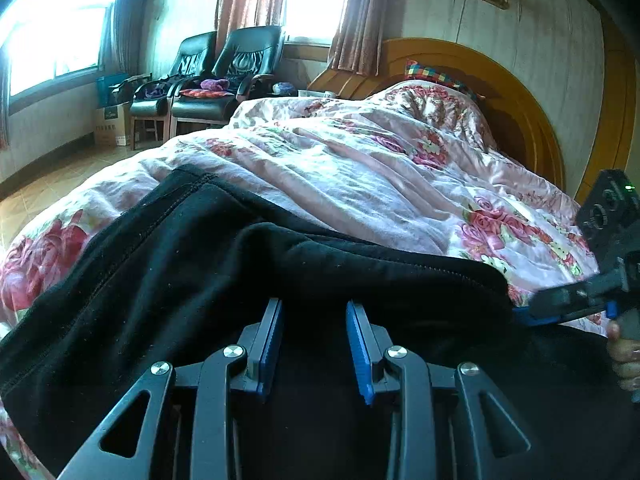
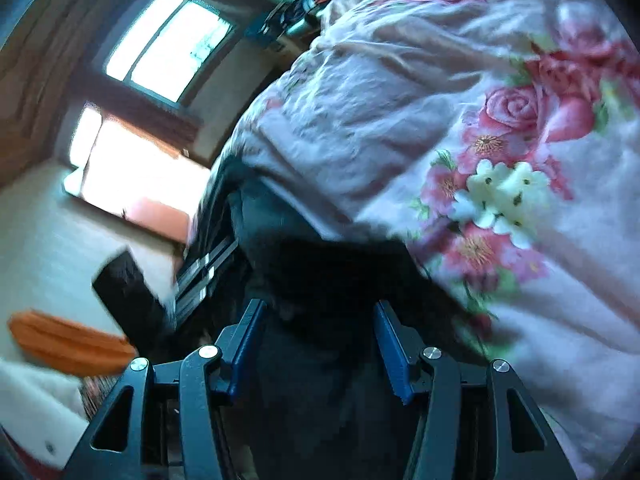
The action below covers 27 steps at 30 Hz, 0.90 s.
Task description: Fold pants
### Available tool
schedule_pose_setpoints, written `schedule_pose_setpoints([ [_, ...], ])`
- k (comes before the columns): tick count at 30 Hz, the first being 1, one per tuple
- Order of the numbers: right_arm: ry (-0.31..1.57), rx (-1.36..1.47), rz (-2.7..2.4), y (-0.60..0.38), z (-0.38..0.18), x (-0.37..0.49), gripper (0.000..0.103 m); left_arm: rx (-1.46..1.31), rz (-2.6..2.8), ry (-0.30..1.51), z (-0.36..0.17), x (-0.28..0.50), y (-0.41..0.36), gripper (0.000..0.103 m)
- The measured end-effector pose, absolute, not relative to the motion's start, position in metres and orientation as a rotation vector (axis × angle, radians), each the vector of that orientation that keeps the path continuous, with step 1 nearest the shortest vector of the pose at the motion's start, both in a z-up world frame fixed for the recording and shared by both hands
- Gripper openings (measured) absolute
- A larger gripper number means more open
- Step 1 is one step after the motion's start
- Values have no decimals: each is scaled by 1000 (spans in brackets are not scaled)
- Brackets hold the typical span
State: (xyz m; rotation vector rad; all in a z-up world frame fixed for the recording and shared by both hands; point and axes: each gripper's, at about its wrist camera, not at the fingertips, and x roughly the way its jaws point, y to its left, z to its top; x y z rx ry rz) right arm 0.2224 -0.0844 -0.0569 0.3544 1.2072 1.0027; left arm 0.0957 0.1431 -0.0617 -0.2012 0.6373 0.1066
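Observation:
Black pants [image 1: 208, 264] lie bunched across a pink floral quilt [image 1: 360, 168] on a bed. My left gripper [image 1: 314, 308] sits low on them, and dark cloth fills the narrow gap between its blue pads [image 1: 272, 344]. At the right edge of the left wrist view, my right gripper [image 1: 524, 314] bites the pants' side edge, with a hand [image 1: 624, 356] behind it. The blurred right wrist view shows the right gripper [image 2: 316, 308] with a thick fold of the black pants [image 2: 320, 272] between its wider-set pads, just off the quilt [image 2: 400, 120].
A wooden headboard [image 1: 520, 120] and a checked pillow [image 1: 432, 74] close the bed's far end. Two black armchairs [image 1: 224, 80] and a cardboard box [image 1: 112, 124] stand by the window. An orange cloth [image 2: 68, 344] and a dark block [image 2: 128, 292] lie left of the right gripper.

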Motion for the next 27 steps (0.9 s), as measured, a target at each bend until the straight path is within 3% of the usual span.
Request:
schedule_pose_setpoints([
  [6, 1138, 337, 858, -111, -39, 226, 59, -182, 130, 635, -61, 95, 141, 32],
  [13, 1221, 370, 875, -107, -72, 227, 60, -199, 138, 614, -59, 94, 143, 32],
  [14, 1192, 351, 865, -98, -72, 225, 54, -211, 135, 612, -59, 94, 144, 32],
  [15, 1164, 322, 853, -90, -69, 224, 36, -223, 130, 610, -59, 94, 147, 32],
  [16, 1141, 301, 840, -84, -66, 222, 29, -240, 125, 608, -58, 93, 149, 32],
  [17, 1099, 294, 839, -82, -59, 219, 10, -249, 126, 602, -57, 93, 151, 32],
  [22, 862, 220, 718, -88, -2, 188, 10, -285, 231, 529, -48, 86, 167, 38],
  [27, 928, 76, 586, -70, -45, 205, 10, -232, 238, 570, -54, 95, 162, 38],
])
